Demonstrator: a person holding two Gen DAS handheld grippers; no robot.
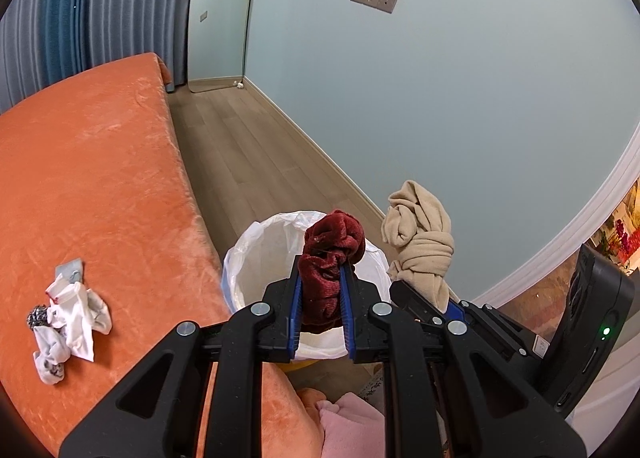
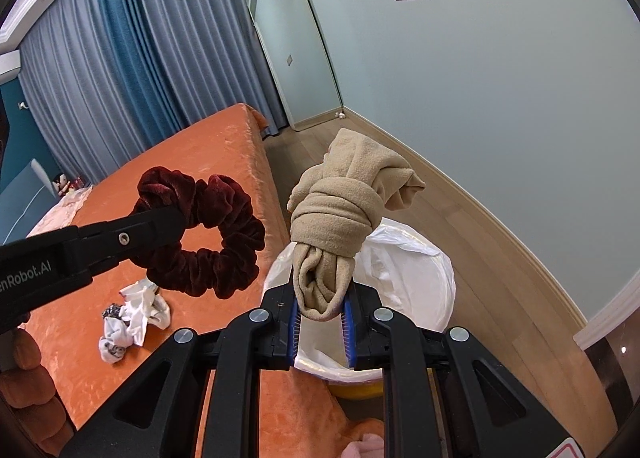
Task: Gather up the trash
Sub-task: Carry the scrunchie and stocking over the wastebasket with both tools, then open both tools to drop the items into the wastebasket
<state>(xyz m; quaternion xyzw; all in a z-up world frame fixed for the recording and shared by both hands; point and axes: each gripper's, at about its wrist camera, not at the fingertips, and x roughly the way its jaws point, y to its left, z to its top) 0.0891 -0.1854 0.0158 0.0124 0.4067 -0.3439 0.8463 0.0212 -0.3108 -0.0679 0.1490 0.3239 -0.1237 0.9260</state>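
My left gripper is shut on a dark red velvet scrunchie, held over the white-lined trash bin beside the bed. In the right wrist view the same scrunchie hangs from the left gripper's fingers above the orange bed. My right gripper is shut on a knotted beige cloth, which stands up over the bin's near rim. That beige cloth shows to the right of the scrunchie in the left wrist view.
A crumpled heap of white cloths with a small dark patterned piece lies on the orange bedspread, shown again as white cloths. Wooden floor runs along the pale wall to a standing mirror. Blue-grey curtains hang behind the bed.
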